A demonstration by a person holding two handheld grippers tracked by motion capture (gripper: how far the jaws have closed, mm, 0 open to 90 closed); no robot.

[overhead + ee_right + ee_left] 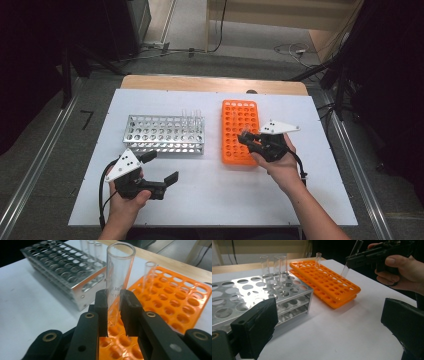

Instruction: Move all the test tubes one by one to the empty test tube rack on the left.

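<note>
clear glass test tube (117,287): your right gripper (113,312) is clamped on it, the two black jaws pressing its lower half from either side, so the tube stands between them with its open mouth up and its rounded bottom showing just below the pads. you hold it above the flat orange plastic rack with round holes (239,131), over the rack's near part, and in the left gripper view the tube (350,258) leans, top tipped away from the rack, its bottom end just over the holes; whether it touches the orange rack you can't tell from these views. in the high view your right gripper (246,137) sits at the near right edge of that rack, with your hand behind it.

one more clear tube (318,260) stands upright in a hole toward the far end of the orange rack. three clear tubes (274,265) stand side by side in the far right corner of the shiny metal rack with rows of round holes (164,134), which lies just left of the orange rack on the white-topped bench (210,200).

your left gripper (161,167) is open, jaws spread wide with nothing between them, held low over the bench in front of the metal rack, well apart from the tube you are carrying.
</note>
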